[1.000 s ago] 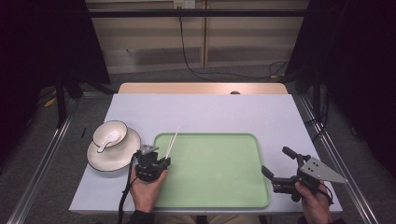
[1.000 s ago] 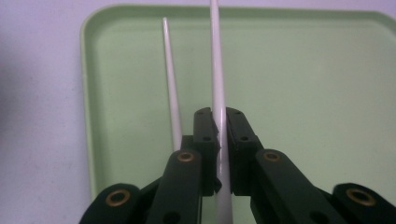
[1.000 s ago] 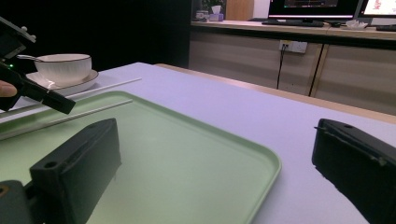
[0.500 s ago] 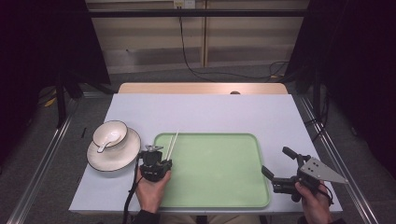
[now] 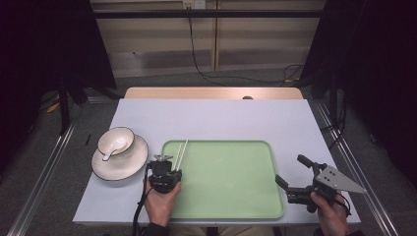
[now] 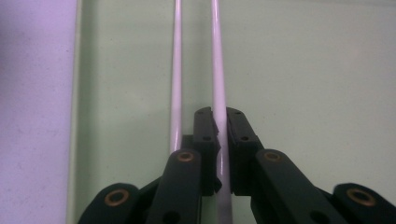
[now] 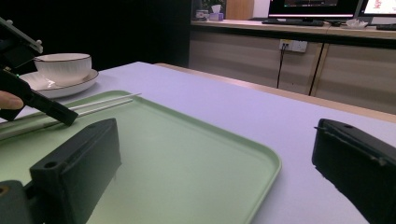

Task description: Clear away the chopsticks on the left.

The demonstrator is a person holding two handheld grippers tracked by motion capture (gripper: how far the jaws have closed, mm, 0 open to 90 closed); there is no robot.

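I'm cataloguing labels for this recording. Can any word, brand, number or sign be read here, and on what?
None can be read.
Tray, chopsticks, bowl and plate: no print.
Monitors behind the table in the right gripper view: lit, but too small and blurred to read.

We find the left gripper [image 5: 164, 167] near the lower left of the high view, gripped from behind by the left hand [image 5: 160, 200], whose forearm enters from the bottom edge. It points away from the person, and its cable trails back along the wrist. In the left gripper view its jaws stand almost closed, the pads pressed on a thin white stick [image 6: 218, 93] that runs between them. The right gripper [image 5: 294, 171] sits at the lower right, held by the right hand [image 5: 328, 210], its grey three-cornered plate uppermost. Its jaws point leftward and stand wide apart, with nothing between them.
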